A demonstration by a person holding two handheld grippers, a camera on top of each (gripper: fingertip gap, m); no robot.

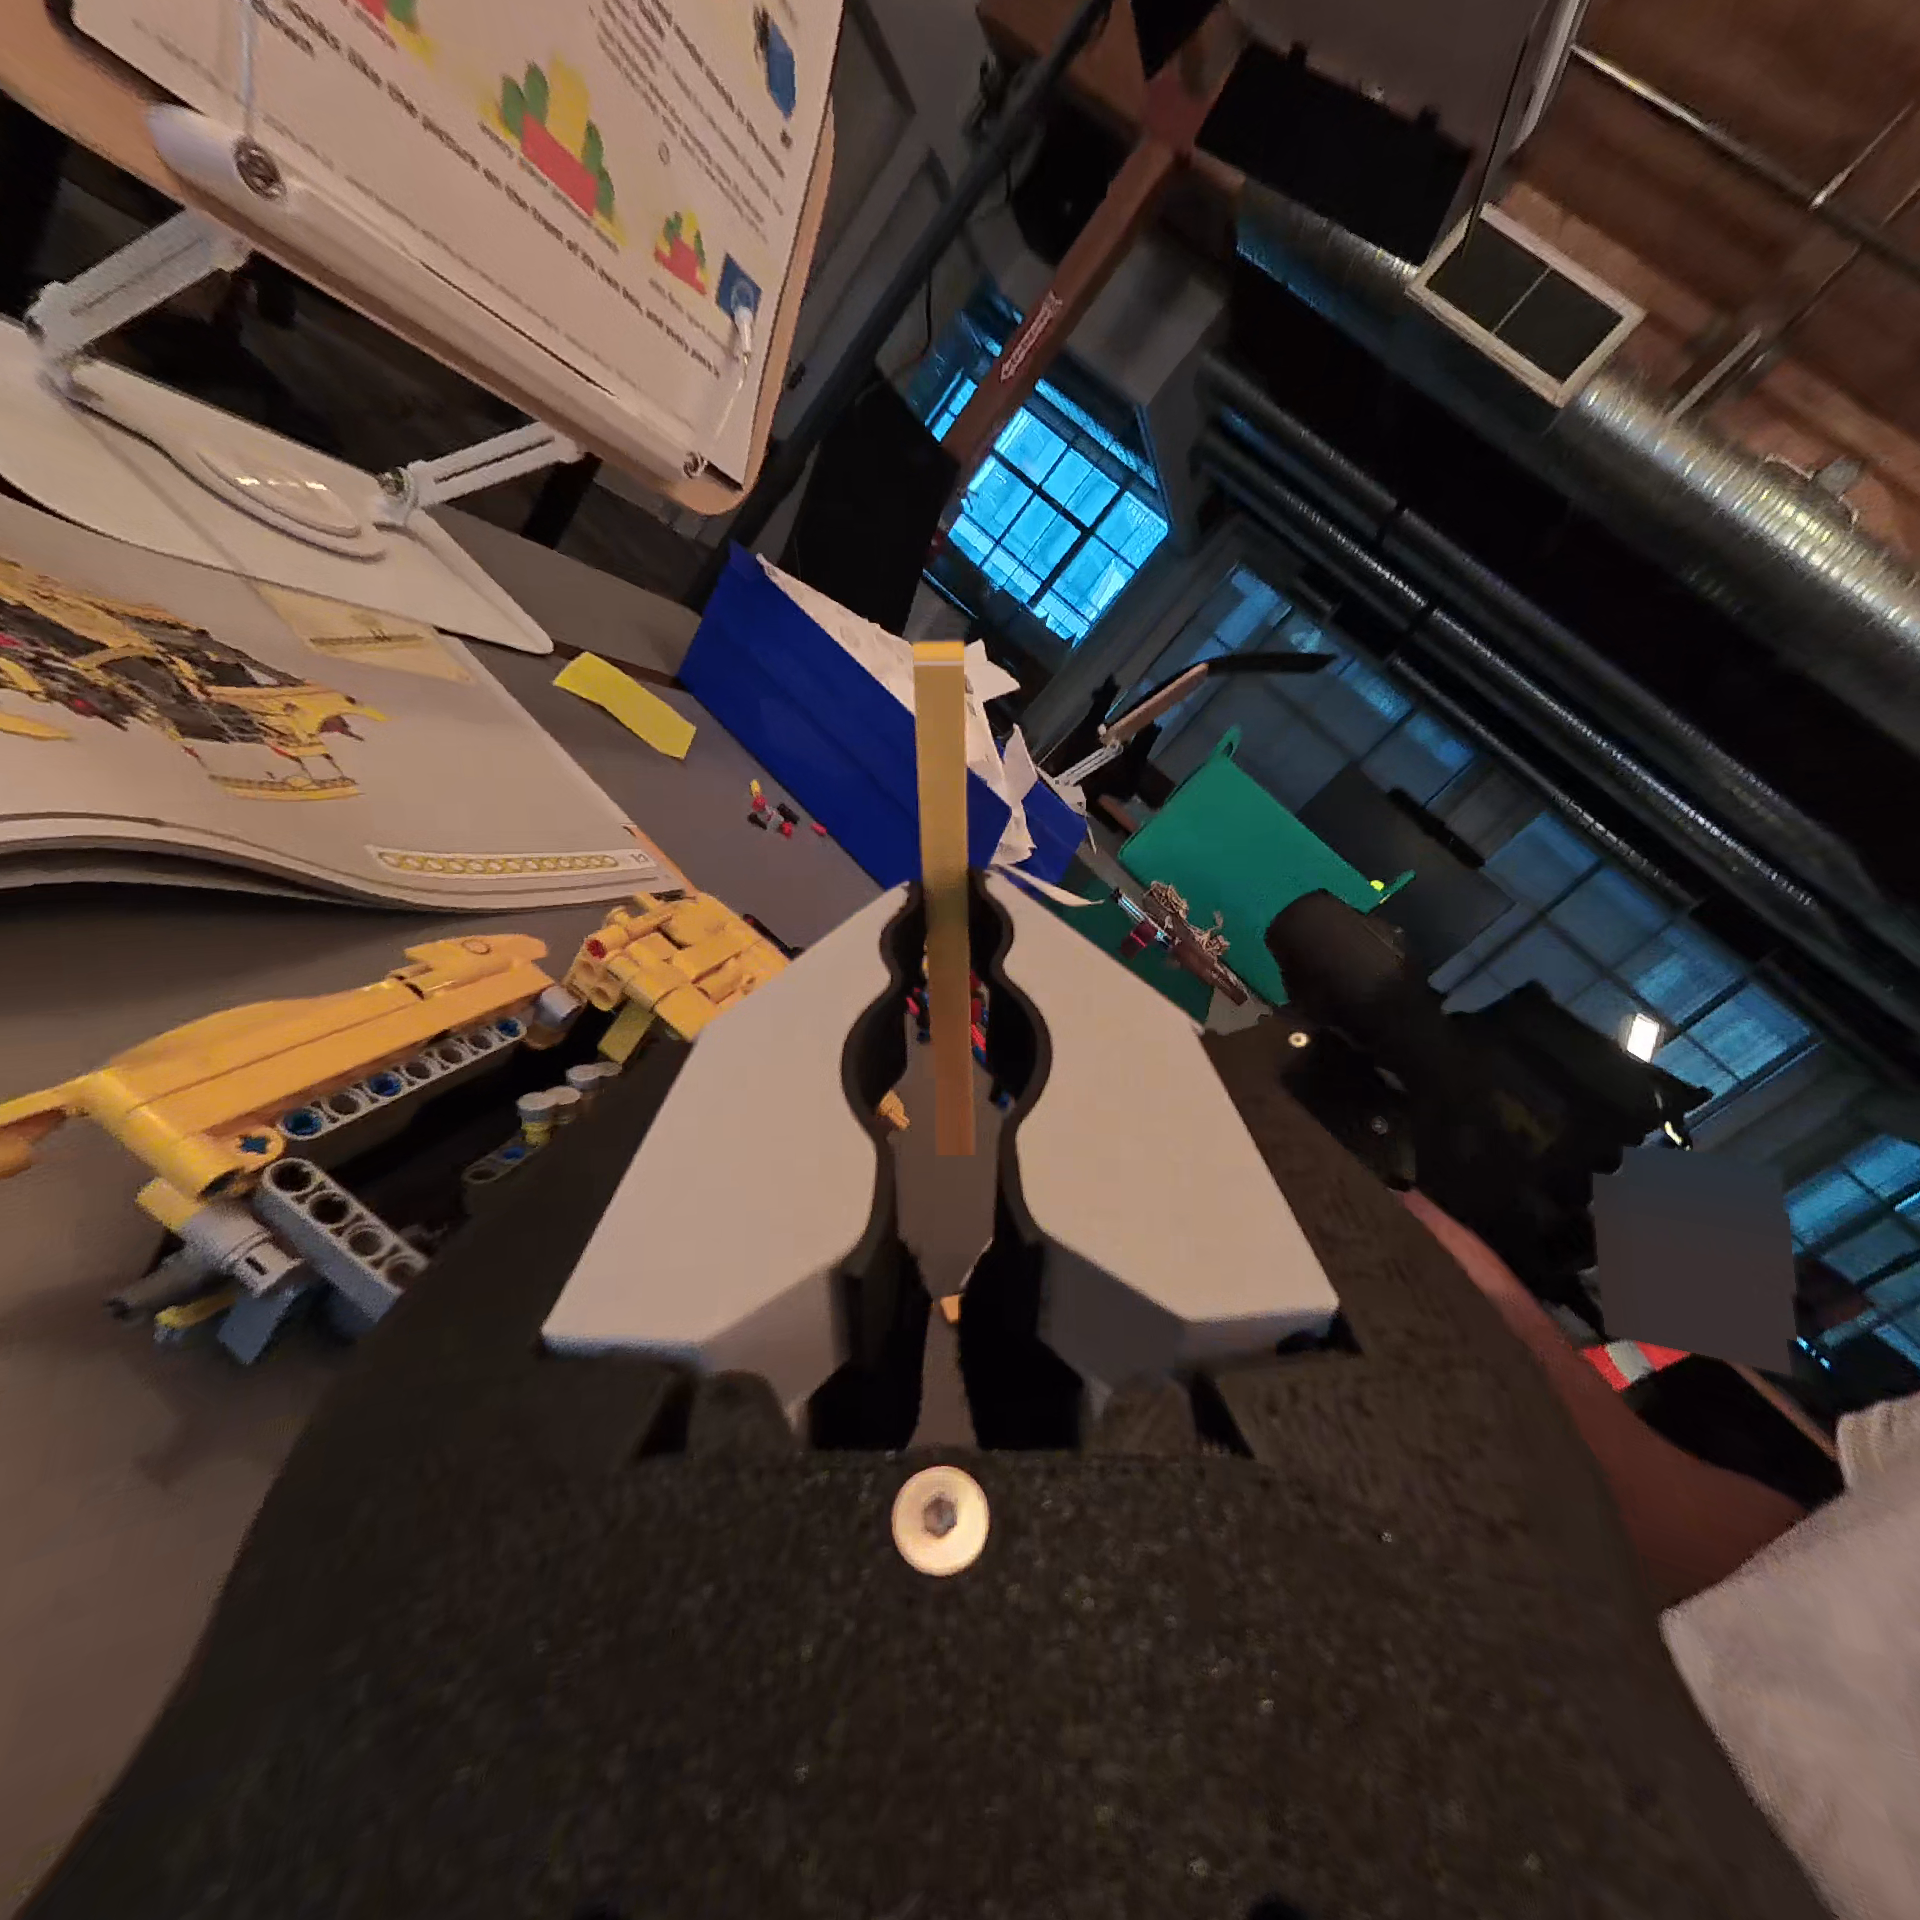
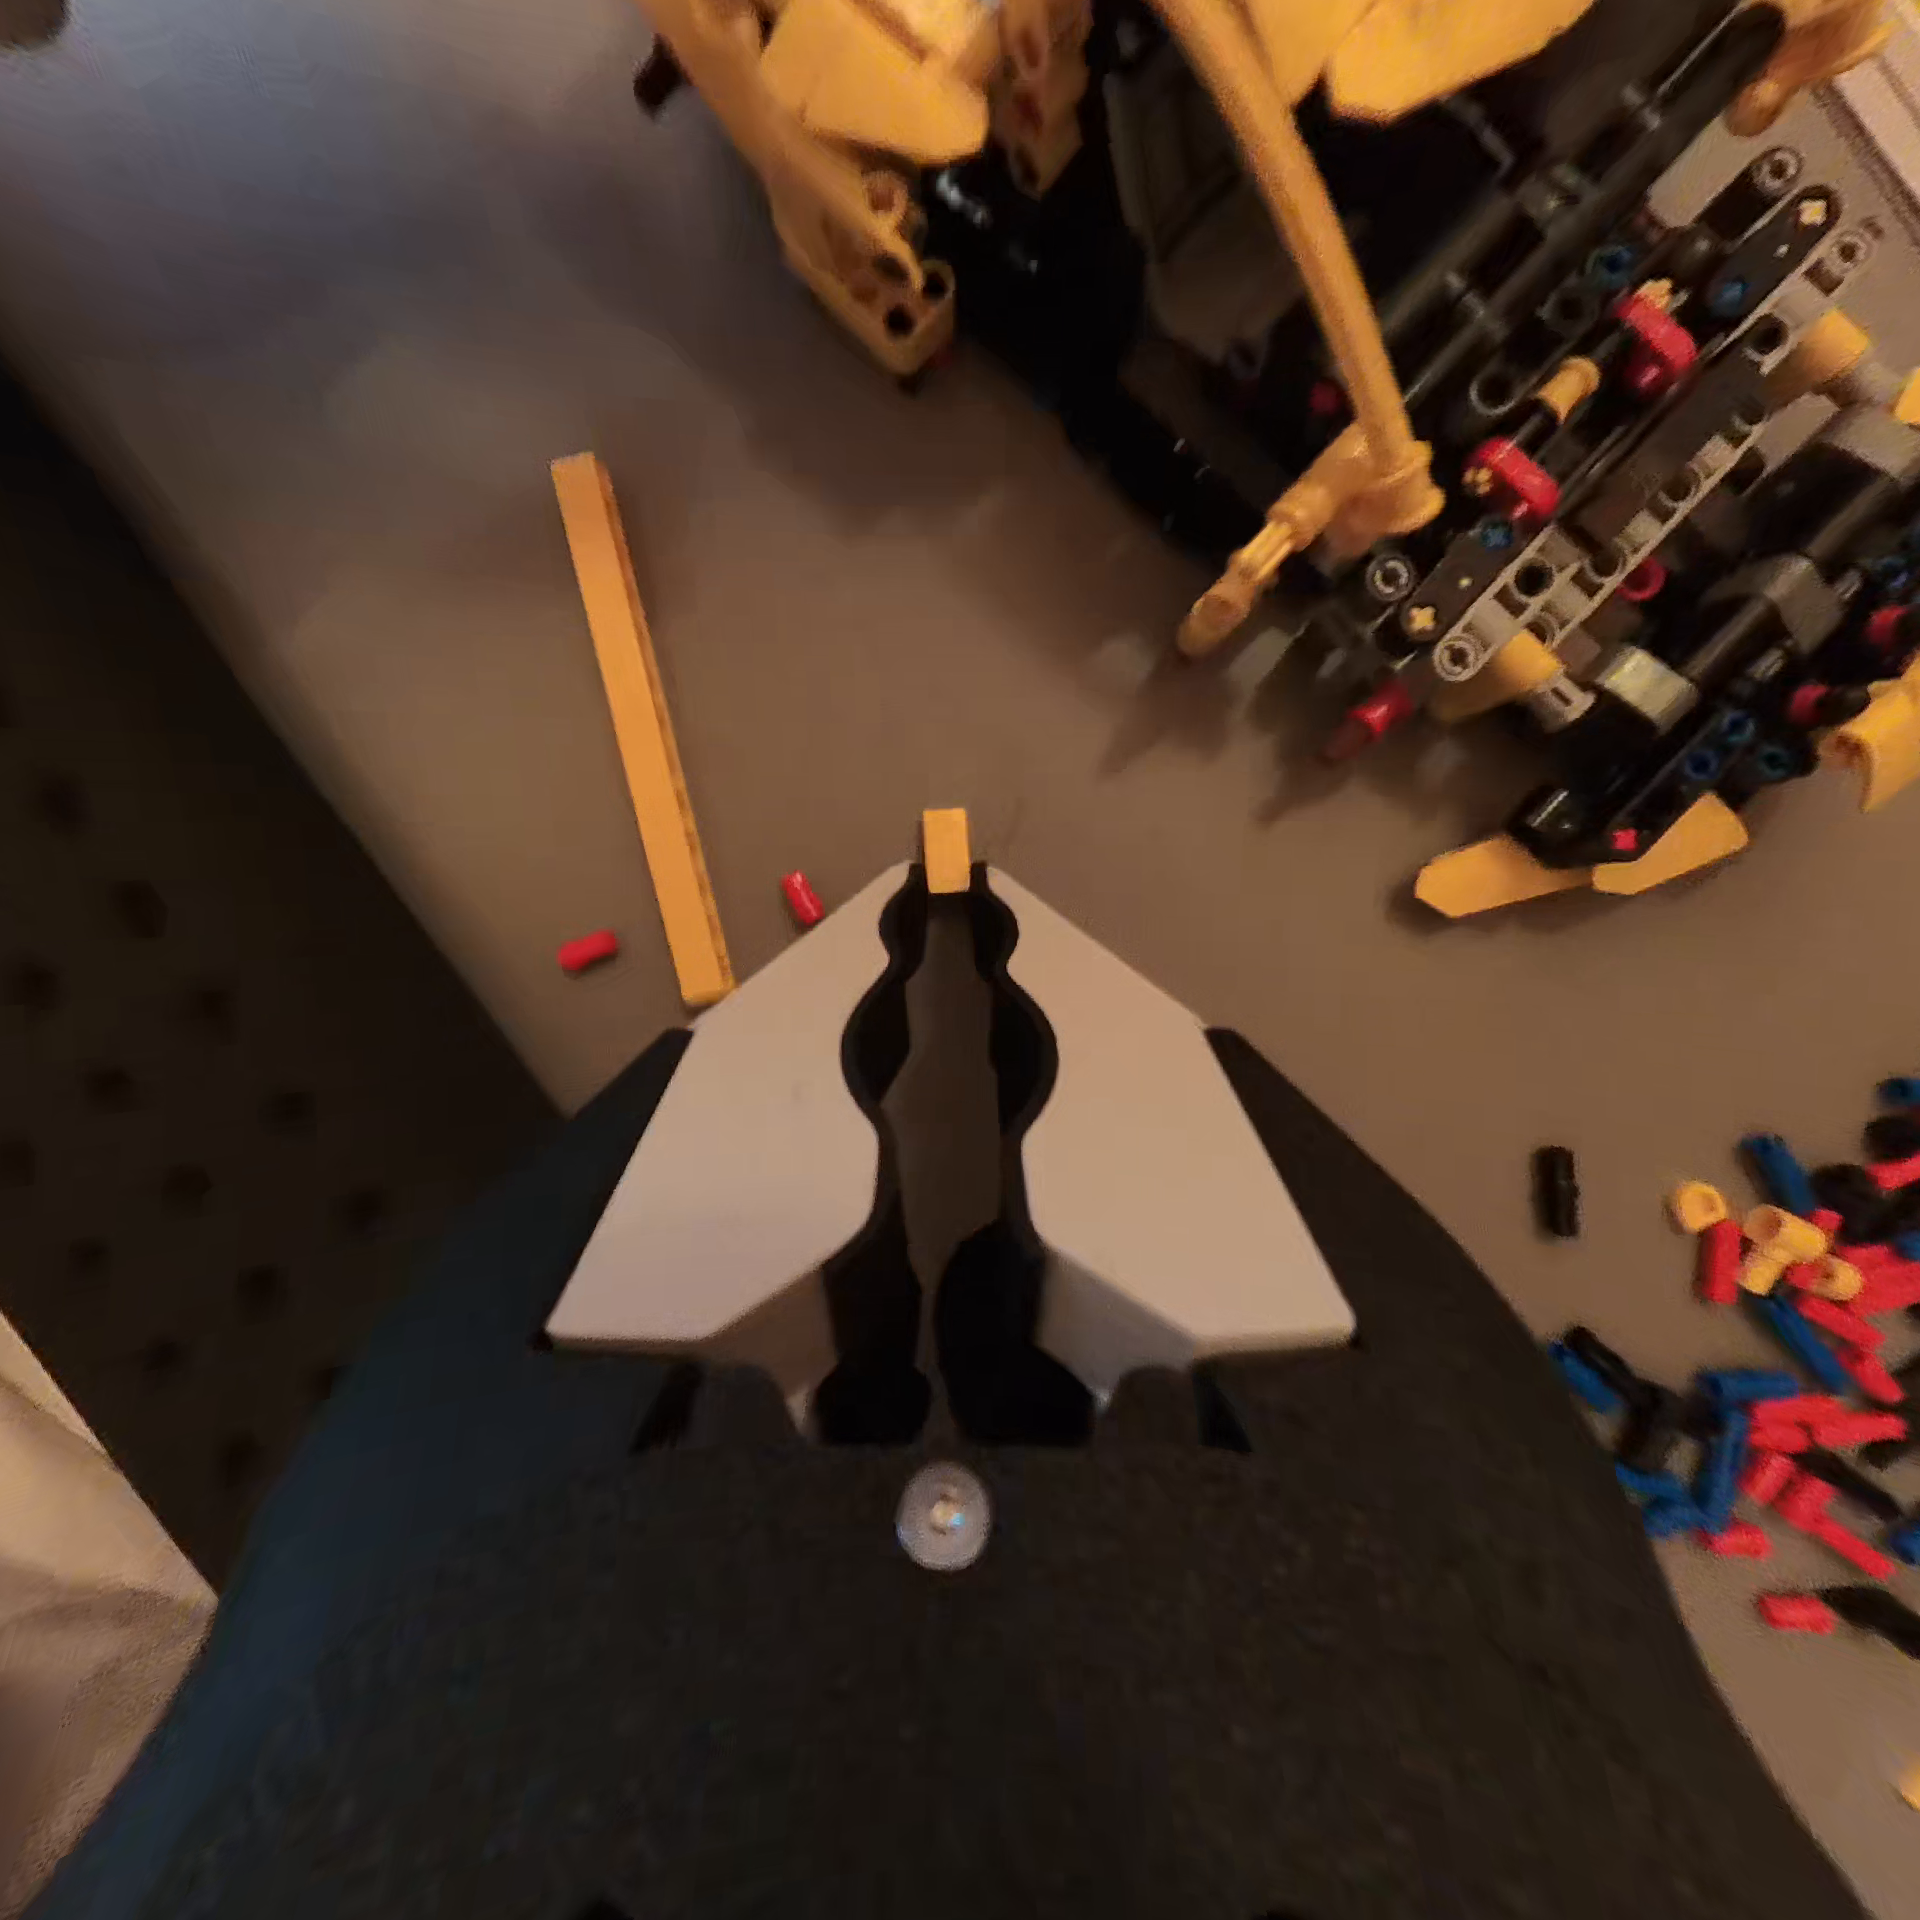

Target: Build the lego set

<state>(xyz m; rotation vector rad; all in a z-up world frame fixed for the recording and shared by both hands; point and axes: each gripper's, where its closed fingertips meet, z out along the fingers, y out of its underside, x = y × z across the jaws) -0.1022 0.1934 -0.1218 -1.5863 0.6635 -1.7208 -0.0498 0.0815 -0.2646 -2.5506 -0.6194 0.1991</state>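
Evidently my left gripper (image 1: pixel 943 904) pinched a long yellow strip (image 1: pixel 940 790), my right gripper (image 2: pixel 945 883) a short yellow piece (image 2: pixel 945 850); I judged steady, aligned grips mattered near the desk (image 2: pixel 436 343) edge.

A blue bin (image 1: pixel 821 717) holding crumpled paper is sitting on the grey worktop (image 1: pixel 727 800), a green board (image 1: pixel 1236 842) is leaning just behind it, and ribbed ducts (image 1: pixel 1704 499) are running overhead.

Blue-lit windows (image 1: pixel 1049 520), silver duct (image 1: pixel 1704 499) on brick wall, grey table (image 2: pixel 416 343).
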